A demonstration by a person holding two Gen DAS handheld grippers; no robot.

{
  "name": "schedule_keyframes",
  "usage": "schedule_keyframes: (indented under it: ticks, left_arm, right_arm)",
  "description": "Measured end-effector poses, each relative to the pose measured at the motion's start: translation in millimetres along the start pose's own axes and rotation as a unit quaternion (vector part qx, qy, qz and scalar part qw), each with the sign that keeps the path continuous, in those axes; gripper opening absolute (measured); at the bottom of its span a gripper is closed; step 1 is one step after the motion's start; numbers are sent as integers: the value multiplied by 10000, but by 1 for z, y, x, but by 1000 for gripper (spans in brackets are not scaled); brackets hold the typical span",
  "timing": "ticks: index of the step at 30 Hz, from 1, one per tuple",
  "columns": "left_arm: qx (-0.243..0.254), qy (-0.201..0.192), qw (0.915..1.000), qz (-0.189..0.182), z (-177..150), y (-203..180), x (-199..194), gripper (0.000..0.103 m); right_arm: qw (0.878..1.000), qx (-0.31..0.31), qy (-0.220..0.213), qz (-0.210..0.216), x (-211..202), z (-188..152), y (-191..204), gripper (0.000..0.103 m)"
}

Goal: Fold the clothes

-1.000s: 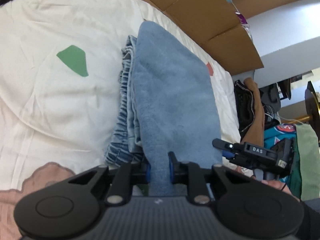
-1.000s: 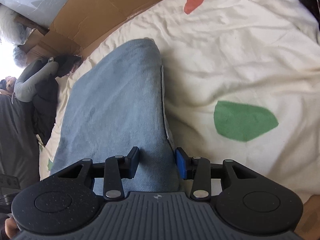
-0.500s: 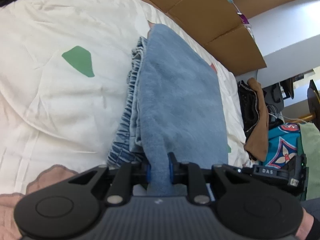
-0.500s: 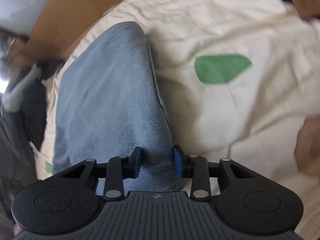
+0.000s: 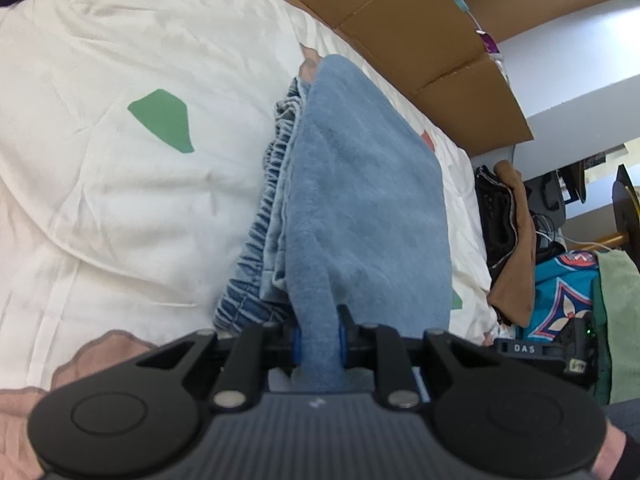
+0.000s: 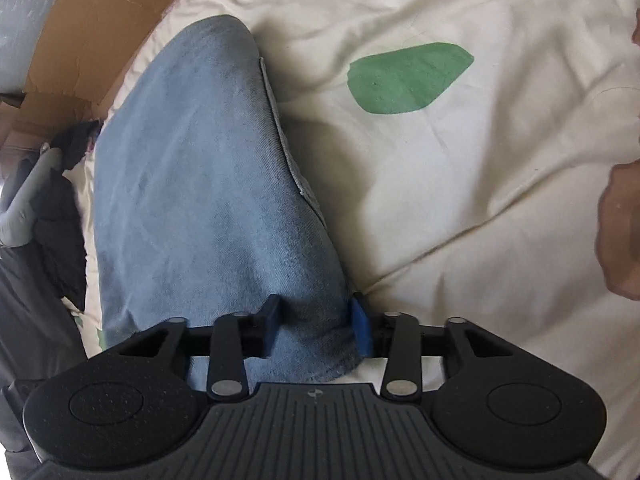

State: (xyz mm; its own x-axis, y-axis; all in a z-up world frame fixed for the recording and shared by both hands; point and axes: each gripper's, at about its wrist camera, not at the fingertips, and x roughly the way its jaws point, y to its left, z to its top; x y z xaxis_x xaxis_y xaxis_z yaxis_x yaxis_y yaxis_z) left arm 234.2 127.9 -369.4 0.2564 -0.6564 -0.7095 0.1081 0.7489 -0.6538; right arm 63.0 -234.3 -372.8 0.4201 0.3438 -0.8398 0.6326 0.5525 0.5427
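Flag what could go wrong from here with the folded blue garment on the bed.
1. The right gripper has just been opening, the blue garment between its pads, while the left gripper pinches the other corner; one-sided tension could skew the fold.
2. The top layer already sits offset from the elastic waistband beneath, so the layers may slide further out of line.
3. The white duvet is soft and creased; pressing down could wrinkle the fold.
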Motion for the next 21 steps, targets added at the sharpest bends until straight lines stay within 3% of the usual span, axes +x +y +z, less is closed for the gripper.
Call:
schedule_keyframes:
  ticks: [2,5,12,21]
  left_arm:
    - [47,8,10000,27,1,-2,-2,18]
    - [116,-15,9999,62,2,-7,-7,18]
    - [297,37,9995,107,6,-15,-13,18]
    - [654,185,9971,335,9,-18,-23,18]
  right_arm:
    - [9999,-96,-69,119,6,-4,-3,58]
    - [9990,118,-56,439,5,-3,-12,58]
    - [9934,366,-470,980,-14,-2,-26,57]
    - [9949,-106,-280,965,1,-5,-27,57]
